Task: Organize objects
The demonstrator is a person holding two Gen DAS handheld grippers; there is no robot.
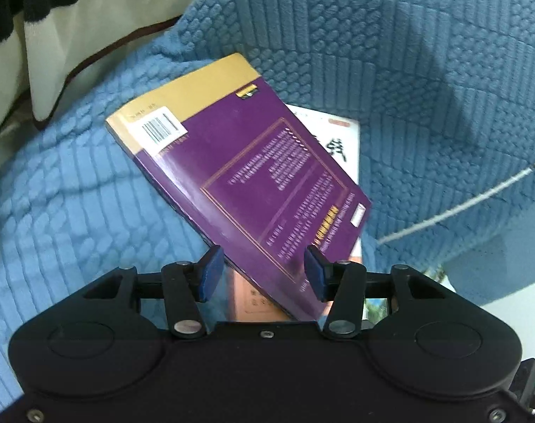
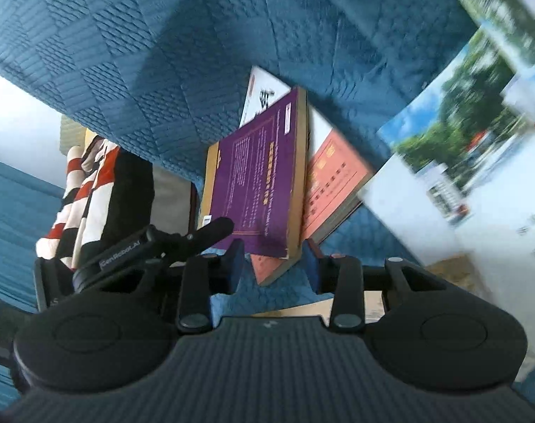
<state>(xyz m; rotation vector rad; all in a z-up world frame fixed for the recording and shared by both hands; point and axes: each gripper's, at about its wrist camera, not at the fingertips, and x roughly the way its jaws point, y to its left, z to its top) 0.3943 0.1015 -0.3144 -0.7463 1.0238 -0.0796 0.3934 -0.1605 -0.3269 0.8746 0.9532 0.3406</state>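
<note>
A purple book (image 1: 253, 162) with a yellow band and a barcode lies tilted on a white-and-orange book (image 1: 339, 134), on a blue quilted blanket (image 1: 390, 42). My left gripper (image 1: 262, 251) has the purple book's near corner between its blue pads and is shut on it; the book sits raised off the one below. In the right wrist view the purple book (image 2: 260, 176) leans over the orange book (image 2: 334, 176), and one left finger (image 2: 216, 228) rests on its cover. My right gripper (image 2: 273, 246) is open, with the lower corners of both books between its pads.
A glossy picture magazine (image 2: 461, 134) lies at the right of the books. A red, white and black striped cloth (image 2: 87, 194) is bunched at the left. A cream and black fabric (image 1: 56, 42) lies beyond the blanket. A thin white cable (image 1: 461, 208) crosses the blanket.
</note>
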